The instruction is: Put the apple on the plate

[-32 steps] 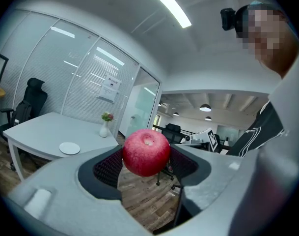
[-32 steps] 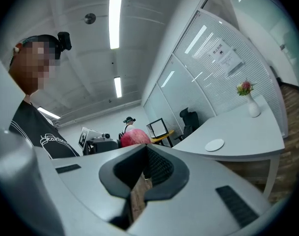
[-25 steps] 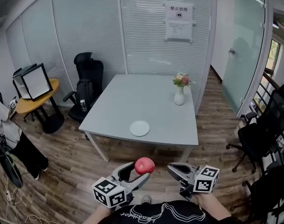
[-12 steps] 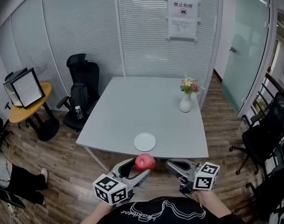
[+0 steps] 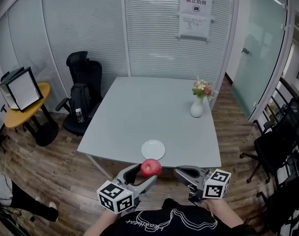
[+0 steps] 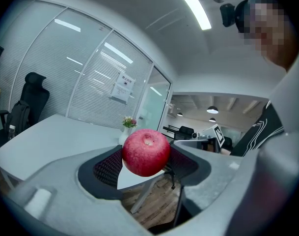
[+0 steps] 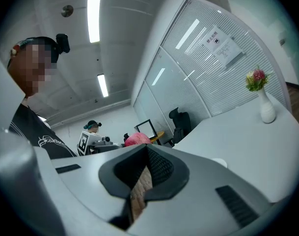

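apple [image 5: 150,167] clamped in left tool [image 5: 145,173], right tool [image 5: 179,172] closed empty; wall sign [image 5: 195,15] reads 禁止拍照.

In the head view the print on the notice [image 5: 195,15] at one o'clock is too small to read, the office chair [image 5: 274,149] at four o'clock is cut by the edge, and in the right gripper view the right gripper [image 7: 142,181] hides all but the top of the apple [image 7: 137,139].

Glossy red apple [image 5: 150,167], matt grey plastic left tool [image 5: 148,173] with black mesh-textured pads [image 6: 106,167], smooth white plate [image 5: 153,149], matt pale tabletop [image 5: 139,112], wood-plank floor [image 5: 61,166] at 8 o'clock.
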The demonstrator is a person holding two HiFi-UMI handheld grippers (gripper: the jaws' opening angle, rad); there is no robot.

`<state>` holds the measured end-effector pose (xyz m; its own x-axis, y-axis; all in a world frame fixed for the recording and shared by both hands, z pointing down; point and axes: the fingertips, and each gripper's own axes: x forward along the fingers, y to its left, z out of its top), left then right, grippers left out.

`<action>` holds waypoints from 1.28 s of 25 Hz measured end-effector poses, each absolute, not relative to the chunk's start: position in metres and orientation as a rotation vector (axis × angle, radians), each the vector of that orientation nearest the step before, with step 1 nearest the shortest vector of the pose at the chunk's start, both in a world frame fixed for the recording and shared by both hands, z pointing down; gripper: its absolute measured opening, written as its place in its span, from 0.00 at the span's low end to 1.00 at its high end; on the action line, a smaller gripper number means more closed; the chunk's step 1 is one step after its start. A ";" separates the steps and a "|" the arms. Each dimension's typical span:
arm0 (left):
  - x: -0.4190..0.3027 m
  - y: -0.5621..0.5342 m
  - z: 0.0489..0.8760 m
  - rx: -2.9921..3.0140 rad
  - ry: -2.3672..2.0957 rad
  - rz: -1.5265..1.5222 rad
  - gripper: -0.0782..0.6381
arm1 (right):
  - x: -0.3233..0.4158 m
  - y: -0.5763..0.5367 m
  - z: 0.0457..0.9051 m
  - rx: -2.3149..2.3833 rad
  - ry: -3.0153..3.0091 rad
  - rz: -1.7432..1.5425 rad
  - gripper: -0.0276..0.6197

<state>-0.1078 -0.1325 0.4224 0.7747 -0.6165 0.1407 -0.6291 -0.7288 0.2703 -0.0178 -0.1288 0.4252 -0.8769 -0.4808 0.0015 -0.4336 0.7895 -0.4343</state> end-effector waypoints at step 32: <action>-0.103 -0.299 0.450 2.547 -1.164 0.178 0.54 | -0.010 -0.298 0.443 -0.602 2.883 -0.782 0.06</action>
<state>-0.1033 -0.2990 0.4499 0.6575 -0.7114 0.2482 -0.7530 -0.6097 0.2474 -0.0102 -0.2977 0.4427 -0.9177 -0.3971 0.0118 -0.3485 0.7906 -0.5035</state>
